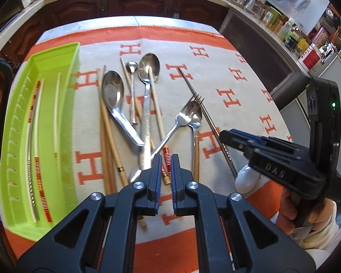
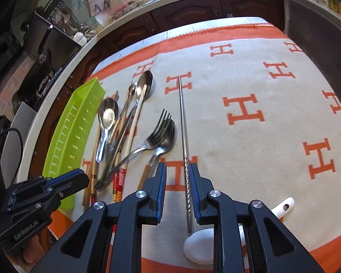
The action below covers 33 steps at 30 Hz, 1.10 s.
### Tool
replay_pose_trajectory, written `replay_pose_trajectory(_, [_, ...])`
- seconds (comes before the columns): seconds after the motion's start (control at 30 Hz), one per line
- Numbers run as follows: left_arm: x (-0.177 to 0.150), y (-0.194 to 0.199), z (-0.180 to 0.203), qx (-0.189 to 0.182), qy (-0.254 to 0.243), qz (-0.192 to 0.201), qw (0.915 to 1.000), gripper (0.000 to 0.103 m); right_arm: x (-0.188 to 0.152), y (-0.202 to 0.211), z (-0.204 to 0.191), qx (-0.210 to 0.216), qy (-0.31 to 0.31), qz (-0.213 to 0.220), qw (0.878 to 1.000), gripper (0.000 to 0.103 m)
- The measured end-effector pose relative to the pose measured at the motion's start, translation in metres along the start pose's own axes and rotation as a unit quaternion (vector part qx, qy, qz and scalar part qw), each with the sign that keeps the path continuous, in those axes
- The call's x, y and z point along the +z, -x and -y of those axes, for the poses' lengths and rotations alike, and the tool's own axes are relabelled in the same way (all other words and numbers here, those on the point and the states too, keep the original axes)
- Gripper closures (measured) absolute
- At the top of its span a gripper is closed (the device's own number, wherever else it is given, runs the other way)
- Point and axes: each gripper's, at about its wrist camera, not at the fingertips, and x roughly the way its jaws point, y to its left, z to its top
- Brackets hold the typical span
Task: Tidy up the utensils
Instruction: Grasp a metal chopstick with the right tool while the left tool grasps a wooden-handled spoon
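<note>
My right gripper (image 2: 177,190), jaws slightly apart and empty, straddles the steel chopstick (image 2: 183,132) lengthwise (left gripper (image 1: 165,177) nearly closed, over the pile), so it's nearer.

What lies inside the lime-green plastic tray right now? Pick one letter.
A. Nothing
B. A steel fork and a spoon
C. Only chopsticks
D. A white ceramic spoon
C: in the left wrist view the lime-green plastic tray holds only long thin chopsticks, some with orange bands, while the steel fork and the steel spoons lie outside it on the orange-and-cream cloth.
</note>
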Motion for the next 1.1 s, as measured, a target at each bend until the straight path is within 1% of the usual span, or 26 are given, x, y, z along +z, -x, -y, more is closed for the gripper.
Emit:
replay_pose_trajectory(0.1, [0.004,-0.010,0.004,-0.001,-0.005,-0.012,0.9999,0.098,-0.003,-0.010,-0.002,0.002,0.017,-0.014,1.000,0.083])
replay_pose_trajectory(0.17, [0.007,-0.015,0.006,0.004,-0.010,-0.016,0.9998,0.098,-0.004,-0.015,-0.005,-0.004,0.031,-0.020,0.999,0.083])
replay_pose_trajectory(0.27, [0.011,-0.021,0.009,0.008,-0.016,-0.022,0.9996,0.098,-0.004,-0.022,-0.011,-0.019,0.060,-0.018,0.998,0.083])
replay_pose_trajectory(0.37, [0.013,-0.025,0.013,0.006,-0.018,-0.028,0.9994,0.098,-0.004,-0.026,-0.022,-0.045,0.101,-0.010,0.994,0.083])
replay_pose_trajectory(0.43, [0.015,-0.028,0.017,-0.004,-0.021,-0.033,0.9992,0.098,-0.005,-0.027,-0.027,-0.069,0.126,-0.002,0.990,0.088])
replay_pose_trajectory(0.47, [0.015,-0.029,0.019,-0.007,-0.024,-0.034,0.9991,0.098,-0.006,-0.028,-0.028,-0.079,0.131,0.003,0.988,0.096])
replay_pose_trajectory(0.5, [0.015,-0.029,0.021,-0.009,-0.025,-0.035,0.9990,0.098,-0.006,-0.028,-0.027,-0.084,0.132,0.007,0.988,0.096])
replay_pose_trajectory(0.53, [0.016,-0.031,0.023,-0.013,-0.028,-0.037,0.9988,0.098,-0.006,-0.028,-0.025,-0.080,0.127,0.008,0.989,0.097])
replay_pose_trajectory(0.73, [0.016,-0.040,0.037,-0.026,-0.037,-0.052,0.9976,0.098,-0.003,-0.019,0.000,-0.040,0.061,0.015,0.997,0.097])
replay_pose_trajectory(0.93, [0.016,-0.052,0.049,-0.026,-0.044,-0.069,0.9963,0.097,-0.003,-0.003,0.017,-0.020,0.022,0.037,0.999,0.097])
replay_pose_trajectory(1.0, [0.016,-0.057,0.052,-0.023,-0.044,-0.075,0.9959,0.093,-0.003,0.001,0.019,-0.017,0.019,0.043,0.999,0.097])
replay_pose_trajectory(1.03, [0.016,-0.058,0.054,-0.021,-0.044,-0.071,0.9963,0.088,-0.003,0.004,0.019,-0.016,0.019,0.046,0.999,0.097])
replay_pose_trajectory(1.07, [0.016,-0.059,0.055,-0.018,-0.045,-0.070,0.9964,0.077,-0.003,0.005,0.020,-0.014,0.018,0.048,0.999,0.097])
replay_pose_trajectory(1.1, [0.017,-0.060,0.056,-0.015,-0.044,-0.070,0.9965,0.071,-0.004,0.006,0.020,-0.012,0.017,0.049,0.999,0.097])
